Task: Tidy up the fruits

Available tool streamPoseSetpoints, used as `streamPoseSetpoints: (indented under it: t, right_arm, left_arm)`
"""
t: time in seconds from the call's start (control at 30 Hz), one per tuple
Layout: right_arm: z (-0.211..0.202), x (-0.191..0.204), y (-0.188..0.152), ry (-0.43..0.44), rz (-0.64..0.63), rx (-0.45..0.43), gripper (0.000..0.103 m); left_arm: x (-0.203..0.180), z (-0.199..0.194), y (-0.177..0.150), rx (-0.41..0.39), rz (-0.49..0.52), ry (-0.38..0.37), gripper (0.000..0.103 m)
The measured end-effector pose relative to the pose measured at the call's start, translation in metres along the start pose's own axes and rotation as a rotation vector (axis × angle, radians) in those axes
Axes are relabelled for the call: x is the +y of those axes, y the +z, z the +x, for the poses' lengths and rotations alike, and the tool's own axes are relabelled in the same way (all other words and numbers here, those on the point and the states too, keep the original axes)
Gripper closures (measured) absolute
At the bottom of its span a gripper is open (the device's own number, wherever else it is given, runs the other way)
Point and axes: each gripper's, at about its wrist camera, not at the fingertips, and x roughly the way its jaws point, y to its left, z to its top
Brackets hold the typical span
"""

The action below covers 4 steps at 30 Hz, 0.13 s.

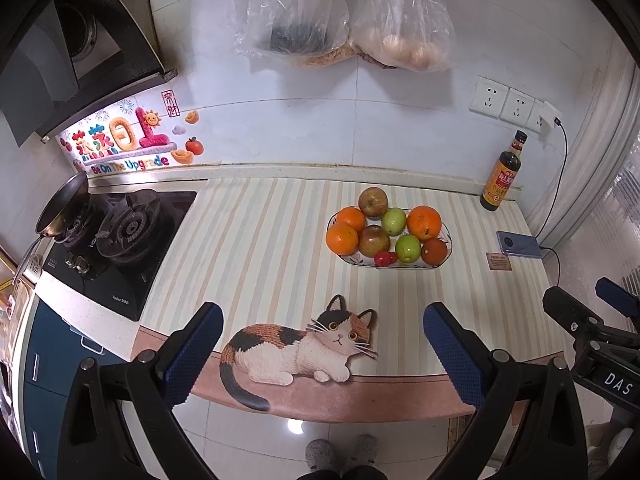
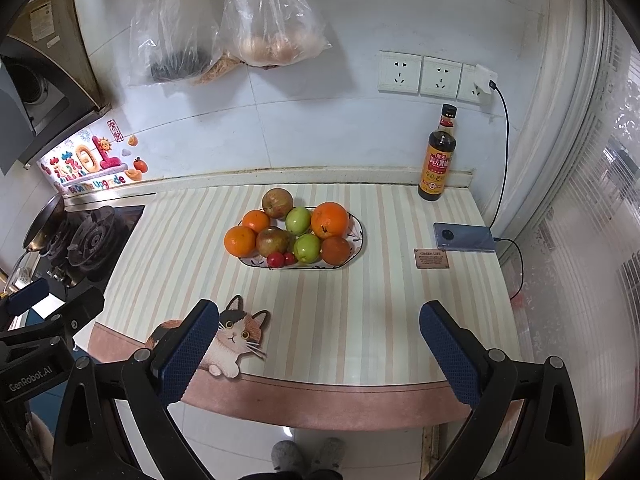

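Note:
An oval patterned plate (image 1: 447,242) (image 2: 358,240) on the striped counter mat holds oranges (image 1: 424,222) (image 2: 329,220), brownish apples (image 1: 373,201) (image 2: 277,203), green fruits (image 1: 393,221) (image 2: 298,220) and small red fruits (image 1: 385,258) (image 2: 275,259). My left gripper (image 1: 323,342) hangs open over the counter's front edge, well short of the plate, nothing between its fingers. My right gripper (image 2: 319,340) is likewise open and empty, near the front edge. Each gripper shows at the edge of the other's view.
A gas stove (image 1: 120,236) with a pan (image 1: 64,208) sits at left. A dark sauce bottle (image 2: 438,156), a charging phone (image 2: 466,237) with its cable and a small card (image 2: 431,259) lie at right. Plastic bags (image 2: 224,28) hang on the wall. Slippers (image 2: 308,454) show below.

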Motion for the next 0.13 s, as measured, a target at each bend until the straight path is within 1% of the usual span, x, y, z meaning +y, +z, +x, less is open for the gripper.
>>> streamPoseSetpoints:
  t: [0.13]
  right_arm:
    - [-0.0006,-0.0018,-0.0006,0.003,-0.001,0.003,0.001]
  left_arm:
    - [0.0004,-0.0017,-0.0005,-0.009,0.003,-0.001,0.000]
